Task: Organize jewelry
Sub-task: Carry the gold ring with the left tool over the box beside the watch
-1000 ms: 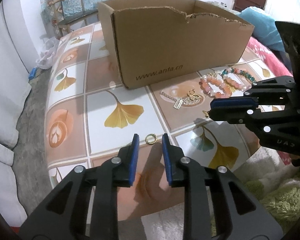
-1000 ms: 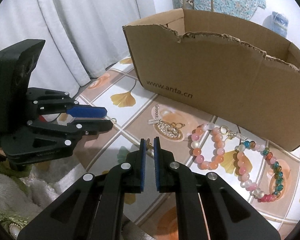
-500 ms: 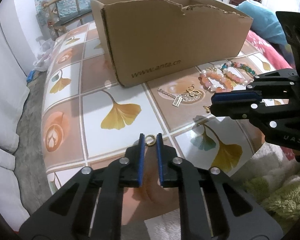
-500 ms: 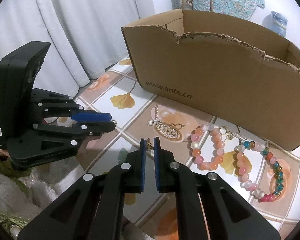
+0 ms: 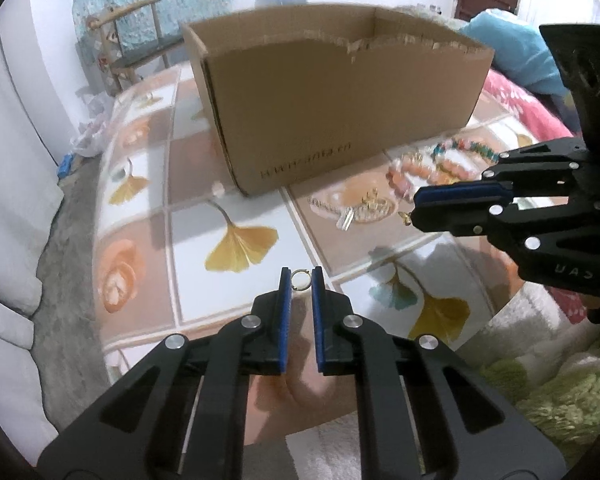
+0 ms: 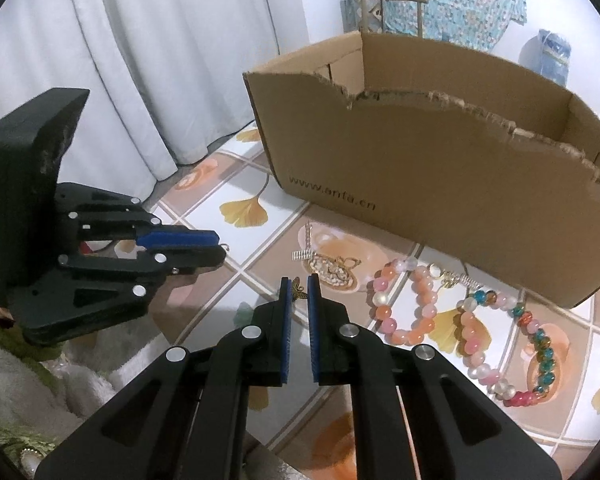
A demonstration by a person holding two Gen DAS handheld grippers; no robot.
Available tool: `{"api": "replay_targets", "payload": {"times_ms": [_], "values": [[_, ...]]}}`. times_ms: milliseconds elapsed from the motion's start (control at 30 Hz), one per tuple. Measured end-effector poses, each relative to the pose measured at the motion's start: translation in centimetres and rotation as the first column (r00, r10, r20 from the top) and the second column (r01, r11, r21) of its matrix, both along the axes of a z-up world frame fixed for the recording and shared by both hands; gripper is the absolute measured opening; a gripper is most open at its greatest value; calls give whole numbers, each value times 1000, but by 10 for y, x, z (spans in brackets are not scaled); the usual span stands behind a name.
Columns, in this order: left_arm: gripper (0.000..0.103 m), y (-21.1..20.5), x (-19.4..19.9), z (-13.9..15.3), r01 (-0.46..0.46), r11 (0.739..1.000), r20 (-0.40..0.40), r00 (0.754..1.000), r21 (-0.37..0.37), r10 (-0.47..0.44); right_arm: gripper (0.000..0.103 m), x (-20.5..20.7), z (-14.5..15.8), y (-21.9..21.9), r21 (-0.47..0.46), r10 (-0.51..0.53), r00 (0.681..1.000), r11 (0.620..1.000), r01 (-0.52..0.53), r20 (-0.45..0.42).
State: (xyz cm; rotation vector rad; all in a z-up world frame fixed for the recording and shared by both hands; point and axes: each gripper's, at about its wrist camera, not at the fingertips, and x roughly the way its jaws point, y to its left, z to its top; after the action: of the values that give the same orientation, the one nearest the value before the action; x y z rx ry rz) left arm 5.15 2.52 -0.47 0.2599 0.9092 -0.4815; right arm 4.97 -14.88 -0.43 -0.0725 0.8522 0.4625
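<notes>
My left gripper (image 5: 300, 282) is shut on a small gold ring (image 5: 300, 271), pinched between its blue tips just above the tiled tabletop (image 5: 236, 200). My right gripper (image 6: 299, 286) is shut on a tiny gold butterfly charm (image 6: 298, 291). The two grippers sit close together, and each shows in the other's view: the right gripper (image 5: 416, 206) and the left gripper (image 6: 218, 246). Behind them stands an open cardboard box (image 6: 440, 192) with a torn front rim. In front of the box lie a gold chain with a pendant (image 6: 332, 268), a pink bead bracelet (image 6: 404, 304) and a multicoloured bead bracelet (image 6: 536, 344).
The ginkgo-patterned table ends close in front of both grippers, where a fluffy green and white fabric (image 5: 560, 392) lies. White curtains (image 6: 140, 80) hang to the left. A wooden chair (image 5: 128, 40) and a blue water jug (image 6: 550, 56) stand beyond the box.
The left jaws, apart around the ring a second ago, have closed onto it. The right gripper keeps its grip on the charm and has barely shifted.
</notes>
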Motion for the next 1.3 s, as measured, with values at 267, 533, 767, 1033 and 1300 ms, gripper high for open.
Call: {"api": "replay_targets", "payload": {"times_ms": [267, 533, 767, 1033, 1300], "values": [[9, -7, 5, 67, 42, 998, 187, 982, -45, -33, 8, 2, 63, -12, 53, 12, 992, 998, -18, 128], [9, -36, 67, 126, 166, 983, 308, 942, -75, -135, 8, 70, 120, -41, 103, 72, 982, 990, -91, 172], [9, -89, 162, 100, 241, 962, 141, 956, 126, -258, 8, 192, 101, -65, 97, 81, 990, 993, -70, -117], [9, -130, 210, 49, 337, 880, -66, 940, 333, -335, 8, 262, 35, -69, 86, 55, 910, 996, -22, -411], [10, -131, 232, 29, 322, 873, -156, 946, 366, -283, 8, 283, 11, -75, 93, 23, 872, 995, 26, -489]]}}
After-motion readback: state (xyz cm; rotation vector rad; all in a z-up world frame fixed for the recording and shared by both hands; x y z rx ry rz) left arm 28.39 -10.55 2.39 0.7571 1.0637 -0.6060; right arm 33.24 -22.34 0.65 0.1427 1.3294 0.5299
